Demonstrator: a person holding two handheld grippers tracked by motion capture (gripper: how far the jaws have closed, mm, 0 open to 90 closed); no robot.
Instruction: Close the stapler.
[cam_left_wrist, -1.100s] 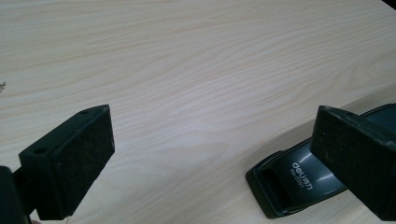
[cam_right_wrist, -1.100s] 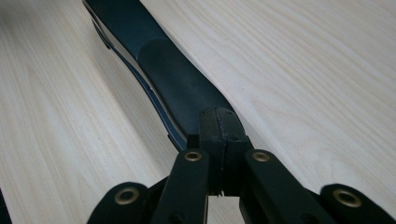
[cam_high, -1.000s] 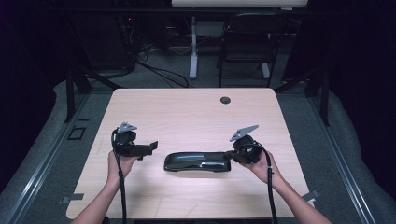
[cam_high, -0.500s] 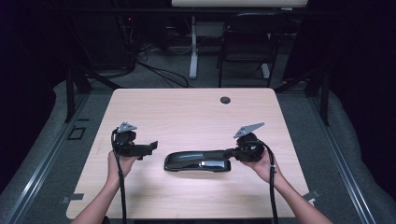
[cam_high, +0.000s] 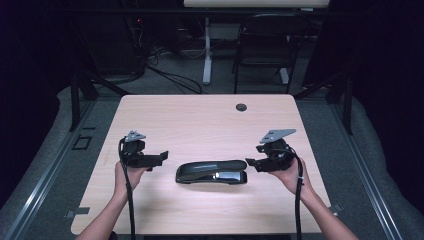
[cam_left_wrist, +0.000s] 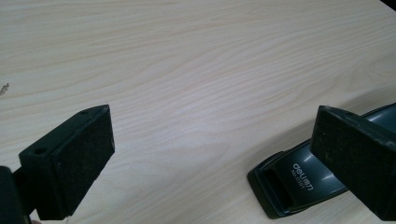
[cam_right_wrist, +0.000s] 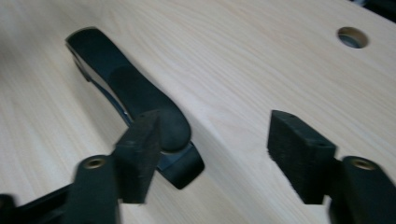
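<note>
A black stapler (cam_high: 212, 171) lies lengthwise on the light wooden table (cam_high: 200, 125), near the front middle. Left of it, a short gap away, my left gripper (cam_high: 162, 156) is open and points at the stapler's left end. In the left gripper view the stapler's end (cam_left_wrist: 289, 184) sits low between the jaws of the left gripper (cam_left_wrist: 215, 158), close to the right one. My right gripper (cam_high: 248, 163) is open just off the stapler's right end. In the right gripper view the right gripper (cam_right_wrist: 217, 149) holds nothing, and the stapler (cam_right_wrist: 126, 88) runs past its left jaw.
A round cable hole (cam_high: 241, 107) (cam_right_wrist: 352, 37) sits near the table's far edge. Beyond the table stand a chair (cam_high: 265, 50) and a desk leg (cam_high: 206, 55), with cables on the floor. Bare tabletop stretches behind the stapler.
My right gripper has drawn back a little to the right from the stapler's right end. The stapler and the left gripper stay where they were.
</note>
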